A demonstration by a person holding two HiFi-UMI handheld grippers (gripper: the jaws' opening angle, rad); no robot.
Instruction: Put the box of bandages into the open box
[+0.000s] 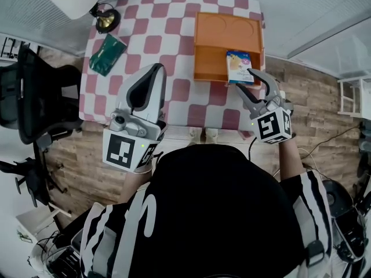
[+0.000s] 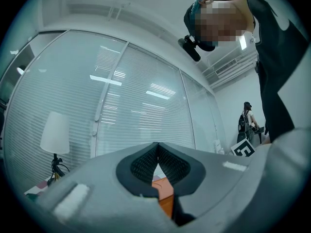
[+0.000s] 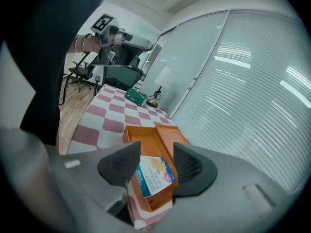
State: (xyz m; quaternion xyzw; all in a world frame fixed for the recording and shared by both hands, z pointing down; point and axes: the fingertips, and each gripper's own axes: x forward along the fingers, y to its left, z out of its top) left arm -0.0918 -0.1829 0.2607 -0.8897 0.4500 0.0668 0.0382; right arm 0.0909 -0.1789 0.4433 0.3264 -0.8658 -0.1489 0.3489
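The bandage box [image 1: 239, 67], pale yellow with a blue side, lies in the right end of the open orange box [image 1: 210, 63]. Seen from the right gripper view, the bandage box [image 3: 153, 176] rests tilted inside the orange box [image 3: 146, 152], leaning on its near wall. My right gripper [image 1: 257, 84] hovers just on the near side of it, open, with nothing between its fingers. My left gripper [image 1: 146, 88] is held up over the table's near left part, tilted upward, jaws shut and empty. In its own view the left gripper [image 2: 157, 161] points at the blinds.
The table [image 1: 152, 45] has a pink and white checked cloth. A green packet [image 1: 107, 54] and a small dark lamp base [image 1: 106, 19] sit at its far left. The orange lid [image 1: 227, 31] lies flat behind the box. An office chair [image 1: 36, 100] stands left of the table.
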